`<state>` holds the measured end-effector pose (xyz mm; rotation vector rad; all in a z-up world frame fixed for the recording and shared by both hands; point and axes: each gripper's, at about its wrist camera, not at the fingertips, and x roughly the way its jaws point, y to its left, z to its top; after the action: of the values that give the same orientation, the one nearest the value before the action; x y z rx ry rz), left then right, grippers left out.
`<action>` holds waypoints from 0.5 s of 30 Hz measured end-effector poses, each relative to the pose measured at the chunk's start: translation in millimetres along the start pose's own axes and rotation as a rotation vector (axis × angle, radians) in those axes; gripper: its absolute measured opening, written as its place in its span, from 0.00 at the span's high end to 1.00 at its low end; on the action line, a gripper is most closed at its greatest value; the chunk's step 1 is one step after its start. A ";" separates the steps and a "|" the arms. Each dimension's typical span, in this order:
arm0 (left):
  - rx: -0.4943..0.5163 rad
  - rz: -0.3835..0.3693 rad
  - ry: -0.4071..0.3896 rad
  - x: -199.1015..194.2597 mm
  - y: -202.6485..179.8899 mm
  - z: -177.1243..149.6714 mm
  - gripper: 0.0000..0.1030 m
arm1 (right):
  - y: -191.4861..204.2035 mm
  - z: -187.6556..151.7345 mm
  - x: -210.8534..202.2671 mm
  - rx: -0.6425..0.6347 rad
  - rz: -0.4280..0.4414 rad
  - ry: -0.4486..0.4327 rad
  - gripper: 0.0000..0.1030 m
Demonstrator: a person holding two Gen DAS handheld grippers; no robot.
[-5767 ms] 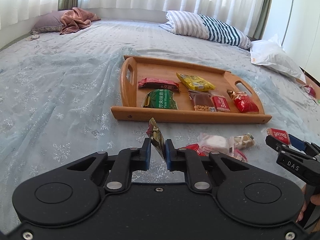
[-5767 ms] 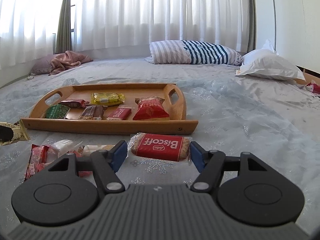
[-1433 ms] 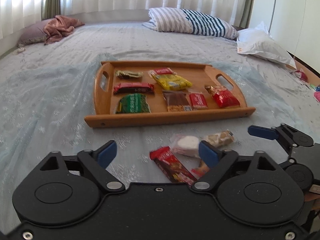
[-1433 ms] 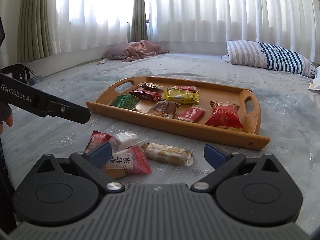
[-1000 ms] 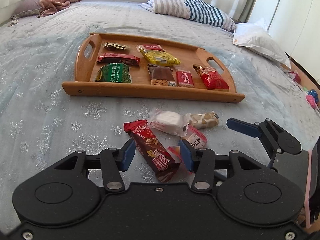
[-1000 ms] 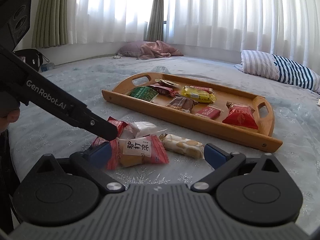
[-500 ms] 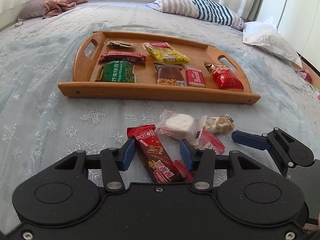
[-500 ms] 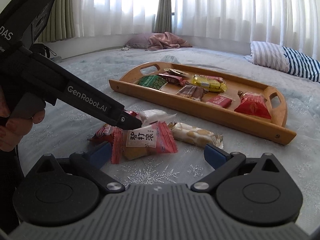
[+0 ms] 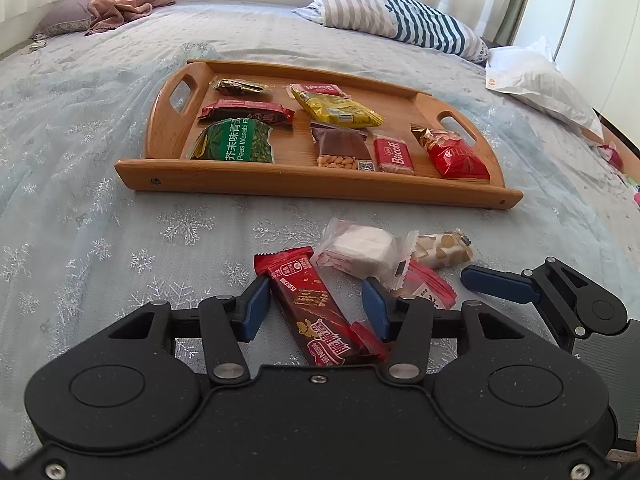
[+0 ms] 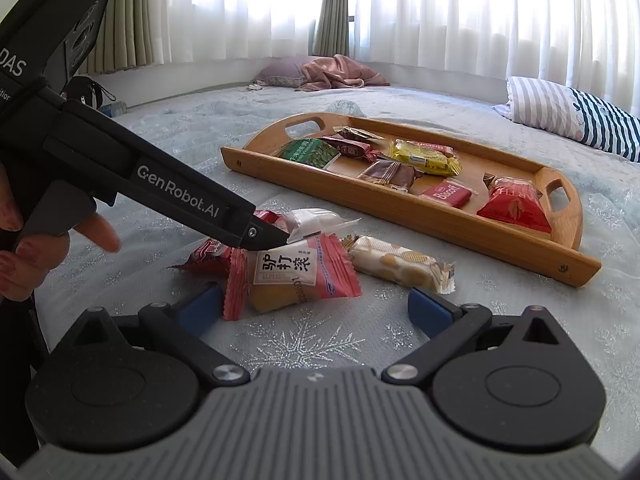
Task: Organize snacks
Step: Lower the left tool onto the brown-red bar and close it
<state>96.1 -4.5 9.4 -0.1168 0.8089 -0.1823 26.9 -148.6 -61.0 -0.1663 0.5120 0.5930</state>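
On the bedspread lie a red chocolate bar (image 9: 316,312), a white wrapped cake (image 9: 360,250), a nougat bar (image 9: 442,250) and a pink packet (image 9: 430,288). My left gripper (image 9: 315,286) straddles the red bar low over the bed. Its jaws are opening; the left pad is close to the wrapper and the right pad stands clear of it. My right gripper (image 10: 314,300) is wide open just short of the pink packet (image 10: 296,272), holding nothing. Behind the pile, the wooden tray (image 9: 312,180) holds several snacks.
A person's hand (image 10: 40,248) holds the left gripper's handle (image 10: 172,192), which reaches across the pile from the left. A striped pillow (image 9: 400,20) and a white pillow (image 9: 532,84) lie beyond the tray. Pink cloth (image 9: 120,4) sits at the far left.
The left gripper has sunk a little closer to the bed, still over the red bar. In the right wrist view its finger has slid further right, over the pile.
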 end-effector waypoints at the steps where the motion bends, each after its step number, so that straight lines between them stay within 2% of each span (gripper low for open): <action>1: 0.000 -0.002 -0.001 -0.4 0.3 -0.1 0.52 | 0.0 0.0 -0.2 -0.001 -0.001 0.000 0.00; 3: -0.012 -0.007 -0.002 -2.0 2.5 -0.7 0.53 | 0.0 -0.1 -0.3 0.000 -0.001 0.000 0.00; 5: -0.022 -0.002 -0.005 -5.0 4.8 -0.9 0.65 | -0.4 -0.1 -0.1 0.000 -0.001 0.000 0.00; 6: -0.021 0.004 -0.006 -6.7 6.1 -1.3 0.67 | -0.4 -0.1 -0.1 0.000 -0.001 -0.001 0.00; 15: -0.012 -0.025 -0.012 -19.3 9.4 -2.9 0.71 | 0.7 4.8 -7.7 -0.013 0.018 -0.028 0.00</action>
<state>82.0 8.6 19.4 -0.1390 0.7974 -0.2000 23.0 -150.4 -52.9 -0.1659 0.4830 0.6154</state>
